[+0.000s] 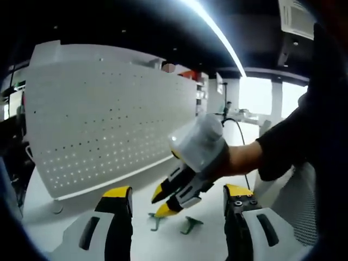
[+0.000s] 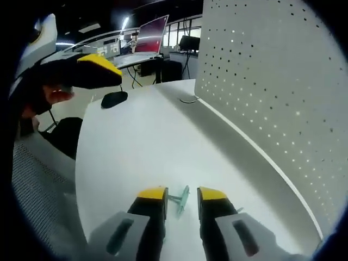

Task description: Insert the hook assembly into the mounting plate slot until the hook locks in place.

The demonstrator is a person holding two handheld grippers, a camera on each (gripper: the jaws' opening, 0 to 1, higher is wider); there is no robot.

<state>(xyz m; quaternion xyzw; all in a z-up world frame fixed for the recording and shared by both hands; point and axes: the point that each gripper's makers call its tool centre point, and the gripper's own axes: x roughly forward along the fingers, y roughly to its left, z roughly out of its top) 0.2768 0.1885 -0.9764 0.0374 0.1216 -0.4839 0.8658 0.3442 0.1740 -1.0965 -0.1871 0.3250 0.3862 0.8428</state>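
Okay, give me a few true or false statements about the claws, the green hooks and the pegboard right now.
1. Two green hooks lie on the white table. True.
2. The right claw hangs just above the hooks. True.
3. The left claw grips a hook. False: it is open with nothing between its jaws.
4. The pegboard lies flat. False: it stands upright on the table.
5. A hook already hangs on the pegboard. False: both are on the table.
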